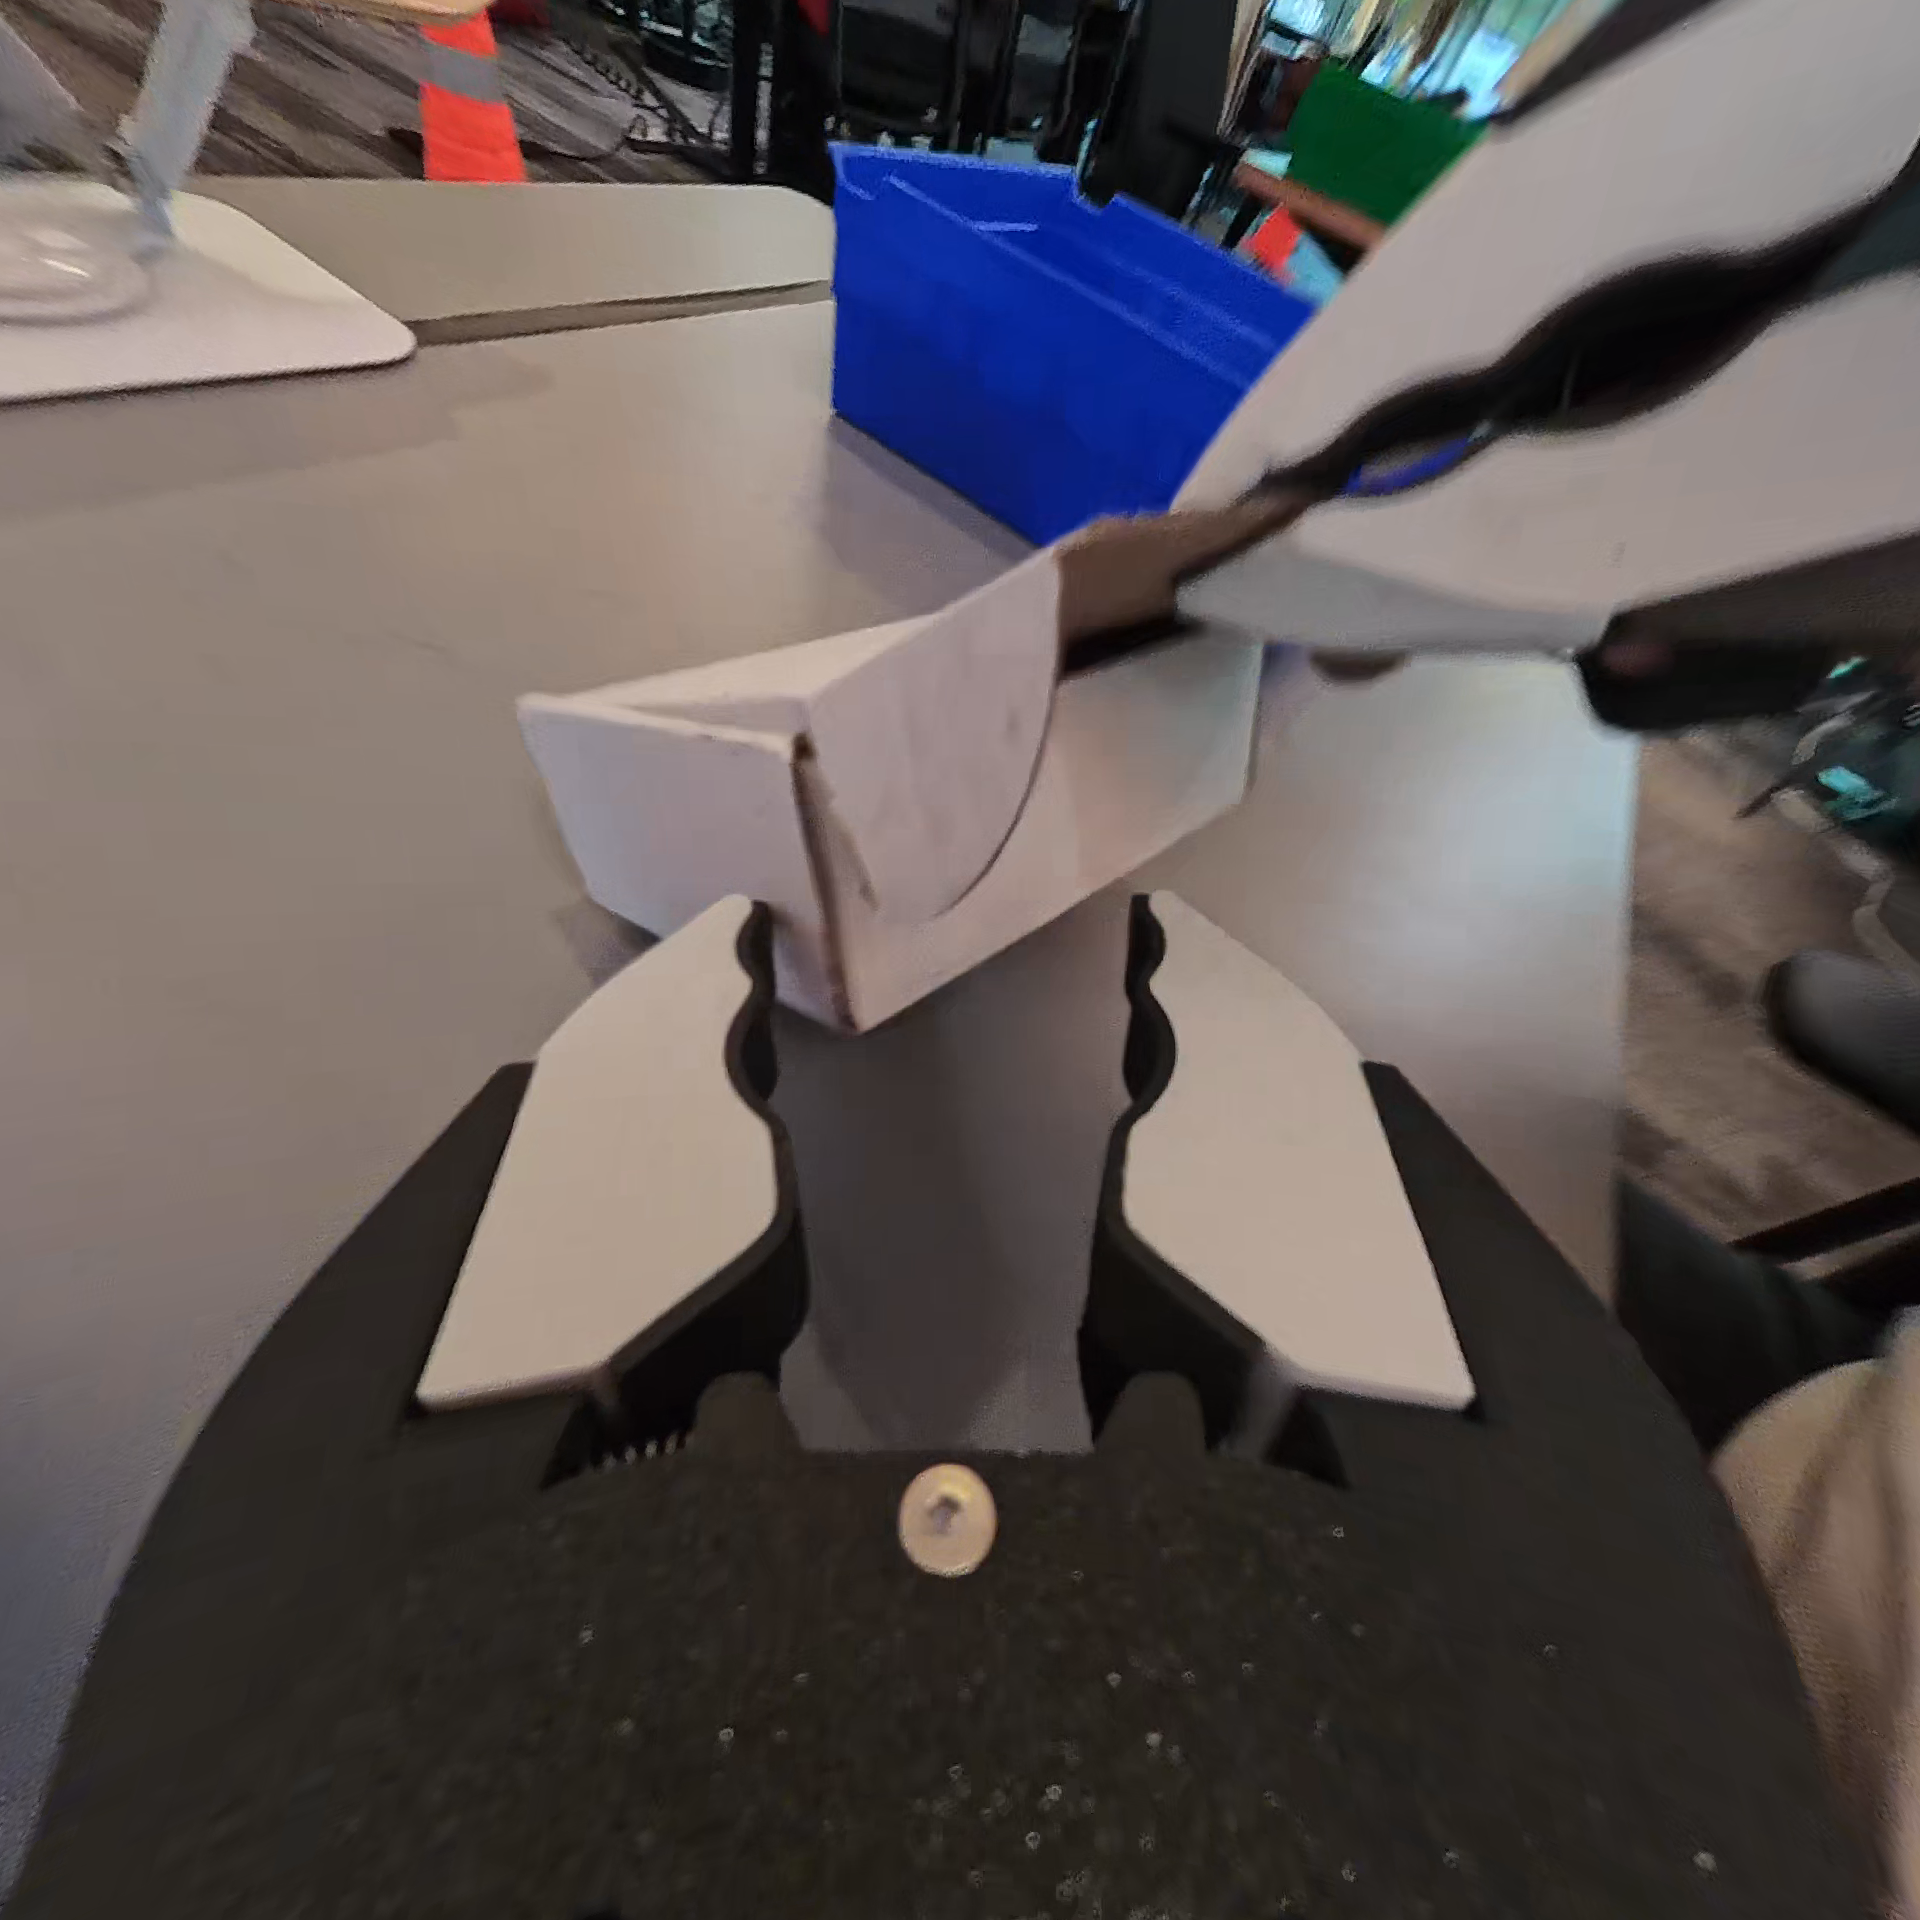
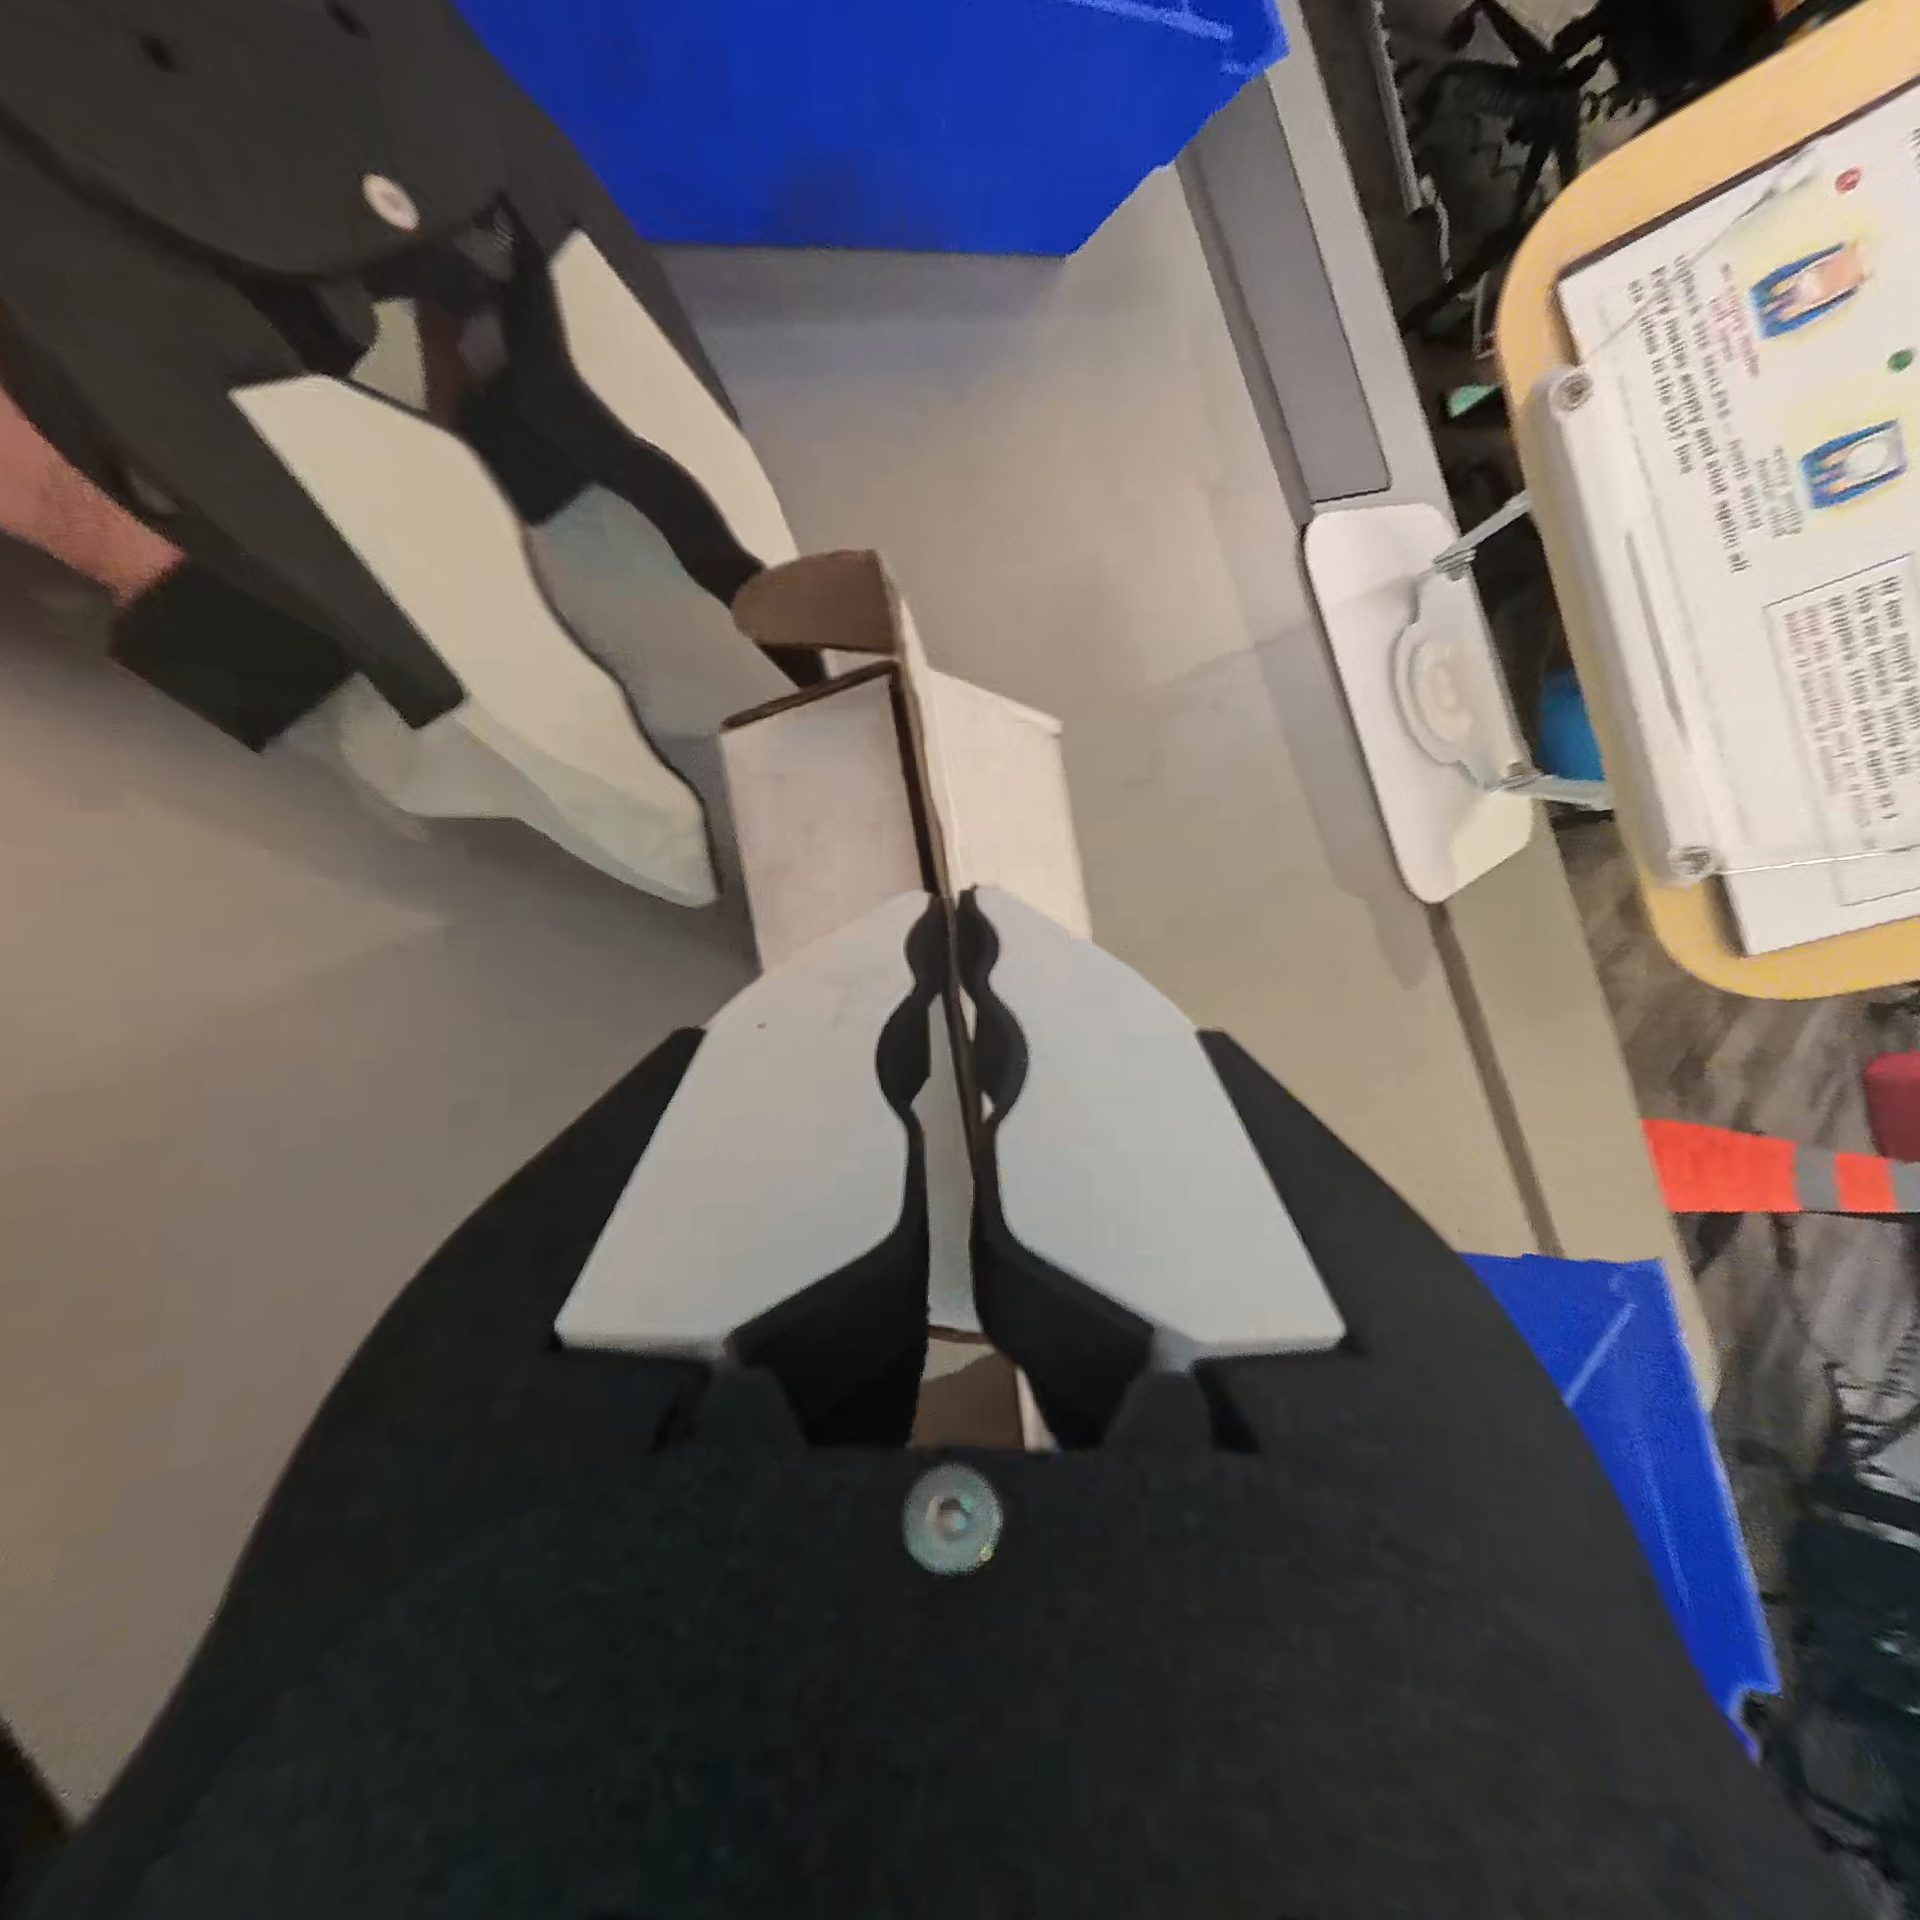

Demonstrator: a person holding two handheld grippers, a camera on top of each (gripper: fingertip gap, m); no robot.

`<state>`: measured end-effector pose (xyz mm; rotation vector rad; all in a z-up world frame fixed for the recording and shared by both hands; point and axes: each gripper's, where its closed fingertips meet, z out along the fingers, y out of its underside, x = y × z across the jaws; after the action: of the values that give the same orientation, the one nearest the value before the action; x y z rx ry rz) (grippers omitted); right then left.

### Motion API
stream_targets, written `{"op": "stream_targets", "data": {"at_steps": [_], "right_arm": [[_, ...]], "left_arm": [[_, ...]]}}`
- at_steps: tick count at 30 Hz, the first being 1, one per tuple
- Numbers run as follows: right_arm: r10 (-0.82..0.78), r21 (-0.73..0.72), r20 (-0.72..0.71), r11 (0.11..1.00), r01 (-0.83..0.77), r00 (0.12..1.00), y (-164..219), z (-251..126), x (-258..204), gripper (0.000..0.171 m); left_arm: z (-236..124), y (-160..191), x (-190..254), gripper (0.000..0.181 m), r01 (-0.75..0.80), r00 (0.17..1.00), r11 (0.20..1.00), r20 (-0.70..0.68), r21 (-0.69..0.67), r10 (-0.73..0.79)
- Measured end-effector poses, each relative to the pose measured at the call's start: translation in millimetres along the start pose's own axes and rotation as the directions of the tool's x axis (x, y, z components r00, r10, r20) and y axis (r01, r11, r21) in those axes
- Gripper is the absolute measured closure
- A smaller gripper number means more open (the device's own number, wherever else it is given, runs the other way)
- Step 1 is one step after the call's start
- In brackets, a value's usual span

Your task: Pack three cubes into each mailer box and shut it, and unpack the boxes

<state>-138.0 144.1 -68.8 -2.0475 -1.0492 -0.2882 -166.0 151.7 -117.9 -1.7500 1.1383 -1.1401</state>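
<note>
Jaws, seemingly near blue bin (image 1: 1039,343)

We are seeing a white mailer box (image 1: 727,800) with brown inner cardboard showing at its flap, lying on a plain grey table (image 1: 312,675). Behind it a bright blue bin (image 1: 1018,343) is standing, and far left an orange cone (image 1: 468,104) is showing a grey band.

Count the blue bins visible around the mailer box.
2. One blue bin sits on the table beyond the white mailer box; a second blue bin shows off the table edge in the right wrist view. Others may be hidden.
</note>
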Motion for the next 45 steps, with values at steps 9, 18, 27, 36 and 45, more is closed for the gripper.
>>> {"op": "stream_targets", "data": {"at_steps": [9, 18, 27, 36, 45], "right_arm": [[0.046, 0.030, 0.094, 0.998, -0.049, 0.995, -7.1, -15.4, 4.3, 0.169], [0.066, 0.003, 0.094, 0.998, -0.066, 0.993, 0.9, -22.2, 30.4, 0.169], [0.047, 0.015, 0.115, 0.999, -0.049, 0.992, -4.3, -19.2, 24.0, 0.169], [0.019, -0.128, -0.039, 0.991, -0.024, 0.999, 19.9, 9.7, 121.6, 0.169], [0.139, -0.422, 0.106, 0.903, -0.082, 0.985, 112.6, 107.4, 114.0, 0.169]], "left_arm": [[16.8, 48.5, -21.7, 0.155, 0.057, 0.996, 0.960, 0.085, -0.275, -0.034], [5.3, -0.4, -13.1, 0.160, -0.184, 0.972, 0.977, 0.127, -0.109, 0.198], [24.5, 16.3, -16.0, 0.181, -0.246, 0.955, 0.952, 0.122, -0.184, 0.270], [28.0, 20.7, -14.2, 0.181, -0.308, 0.931, 0.922, 0.124, -0.234, 0.343], [27.7, 22.1, -11.2, 0.181, -0.305, 0.937, 0.930, 0.113, -0.207, 0.332]]}}
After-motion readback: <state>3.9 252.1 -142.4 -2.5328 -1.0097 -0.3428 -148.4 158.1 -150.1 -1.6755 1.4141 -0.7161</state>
